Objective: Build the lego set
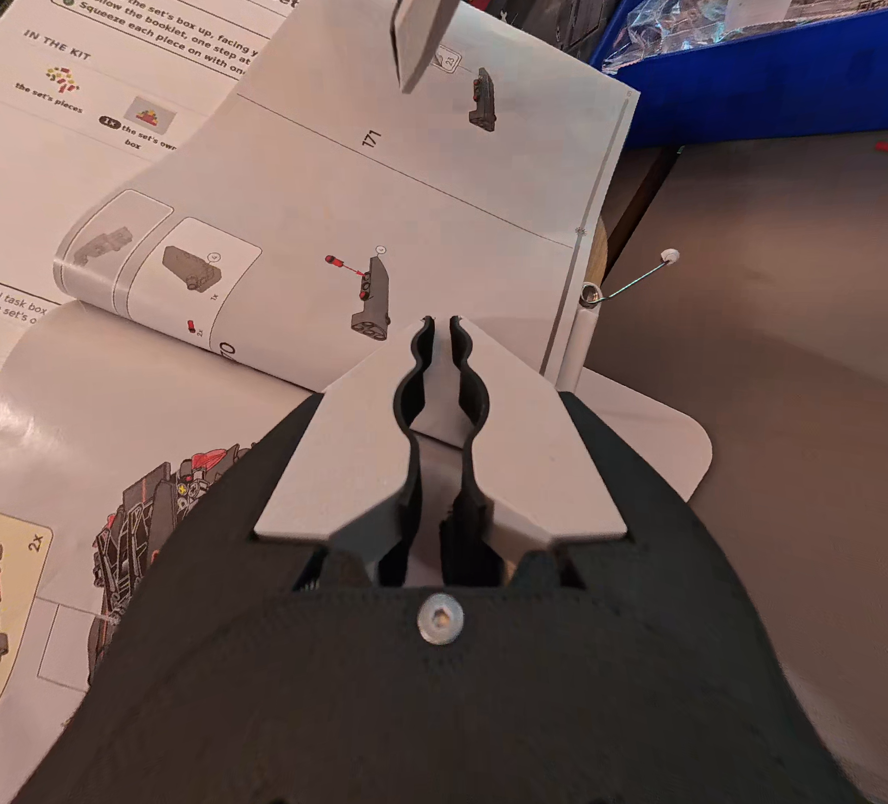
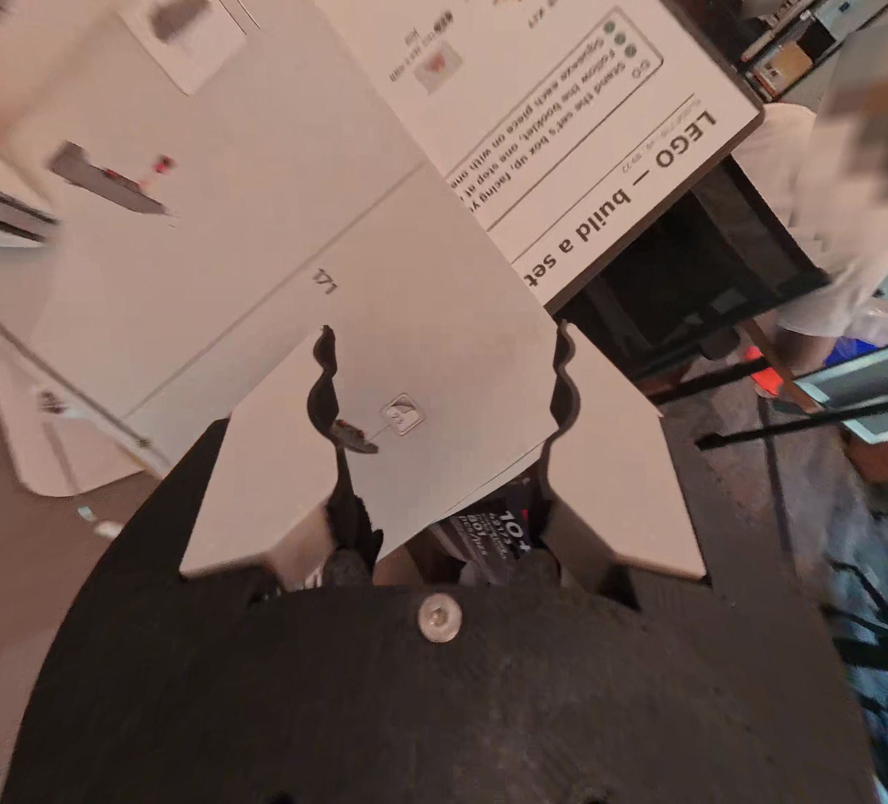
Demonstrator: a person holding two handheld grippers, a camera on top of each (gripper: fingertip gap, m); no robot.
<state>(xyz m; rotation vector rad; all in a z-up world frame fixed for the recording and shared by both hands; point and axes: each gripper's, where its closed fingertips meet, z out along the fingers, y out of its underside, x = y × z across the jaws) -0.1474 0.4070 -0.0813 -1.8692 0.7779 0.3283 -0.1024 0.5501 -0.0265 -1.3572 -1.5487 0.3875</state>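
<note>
The instruction booklet (image 1: 365, 185) lies open on a white stand (image 1: 639, 435), and one page curls upward. My left gripper (image 1: 442, 323) is shut and empty. Its tips hover just above the lower part of that page, beside a drawing of a dark piece. My right gripper (image 2: 444, 326) is open, and the page's upper corner (image 2: 432, 396) lies between its two fingers. It does not pinch the page. One of its grey fingers (image 1: 423, 21) shows at the top of the left wrist view, pointing down at the page. No loose bricks are in view.
A white task sheet (image 1: 96, 36) lies under the booklet and shows in the right wrist view (image 2: 576, 108). A blue bin (image 1: 769, 74) of clear plastic bags stands at the back right. The stand's wire arm (image 1: 629, 286) sticks out over the grey table (image 1: 769, 396). A person in white (image 2: 817, 214) stands beyond the table edge.
</note>
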